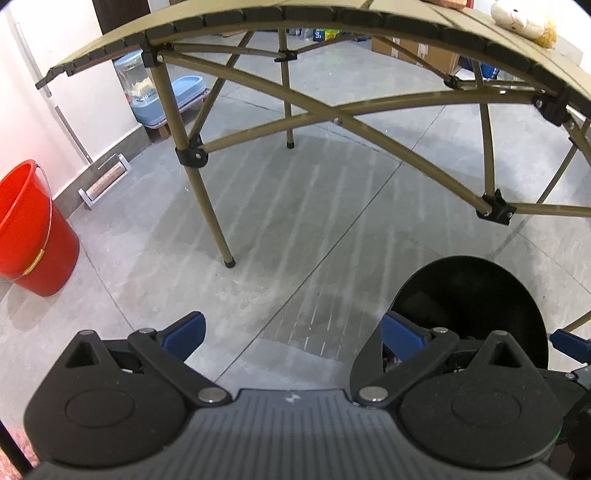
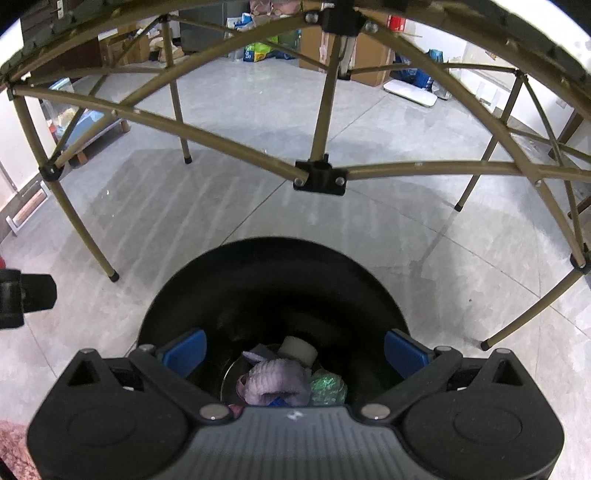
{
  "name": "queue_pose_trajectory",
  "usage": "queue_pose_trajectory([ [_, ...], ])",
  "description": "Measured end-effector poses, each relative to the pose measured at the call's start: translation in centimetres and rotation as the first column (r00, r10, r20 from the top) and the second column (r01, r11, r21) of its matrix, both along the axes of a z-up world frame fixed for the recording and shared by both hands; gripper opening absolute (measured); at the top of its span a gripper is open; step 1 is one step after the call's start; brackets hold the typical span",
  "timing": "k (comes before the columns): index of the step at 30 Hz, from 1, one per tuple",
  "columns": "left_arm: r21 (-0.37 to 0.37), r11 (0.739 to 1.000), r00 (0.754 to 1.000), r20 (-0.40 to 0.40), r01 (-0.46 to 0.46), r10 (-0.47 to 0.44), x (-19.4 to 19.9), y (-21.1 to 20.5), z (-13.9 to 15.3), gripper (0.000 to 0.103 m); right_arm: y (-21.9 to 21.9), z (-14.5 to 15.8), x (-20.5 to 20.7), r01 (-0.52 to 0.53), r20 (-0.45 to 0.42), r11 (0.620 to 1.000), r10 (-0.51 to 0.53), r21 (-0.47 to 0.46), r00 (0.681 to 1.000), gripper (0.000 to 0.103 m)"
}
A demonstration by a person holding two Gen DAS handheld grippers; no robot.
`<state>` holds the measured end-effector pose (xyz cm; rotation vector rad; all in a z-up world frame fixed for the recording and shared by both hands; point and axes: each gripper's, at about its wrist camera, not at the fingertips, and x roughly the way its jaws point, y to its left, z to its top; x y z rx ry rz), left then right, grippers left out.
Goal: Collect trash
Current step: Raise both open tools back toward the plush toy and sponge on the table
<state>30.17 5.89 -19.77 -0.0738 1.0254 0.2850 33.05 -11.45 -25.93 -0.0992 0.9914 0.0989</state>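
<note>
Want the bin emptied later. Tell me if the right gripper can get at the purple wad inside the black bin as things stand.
Probably yes. The right gripper is open, directly over the black bin, with the purple wad lying uncovered on top between its fingers.

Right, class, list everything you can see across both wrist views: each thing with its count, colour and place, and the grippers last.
Round black plastic bin: one, black, on the floor under the right gripper.
Trash in bin: purple crumpled piece, green shiny wrapper, white cylinder.
Folding slatted table: one, olive-tan, ahead.
Red plastic bucket: one, floor, left by wall.
Cream plush toy: one, on tabletop.
Cardboard boxes: brown, far wall.
Left gripper: black, blue pads, open over floor.
Right gripper: open, empty, above bin.
</note>
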Motion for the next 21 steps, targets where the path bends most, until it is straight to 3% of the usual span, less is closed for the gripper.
queue_pose_trajectory([
  [6, -0.017, 1.0, 0.996, 0.084, -0.004, 0.005, -0.8, 0.1, 2.2, 0.103, -0.5, 2.4, -0.7, -0.001, 0.085, 1.0, 0.001, 0.002, 0.996, 0.103],
  [14, 0.007, 1.0, 0.966, 0.259, -0.009, 0.007, -2.4, -0.2, 6.1, 0.103, -2.6, 6.3, -1.9, 0.06, 0.196, 0.997, -0.068, 0.048, 0.978, 0.103],
  [21, -0.045, 0.999, 0.944, 0.33, 0.005, 0.01, -2.8, -0.5, 9.4, 0.103, -4.9, 11.6, -2.8, 0.068, 0.346, 0.993, -0.097, 0.094, 0.933, 0.103],
])
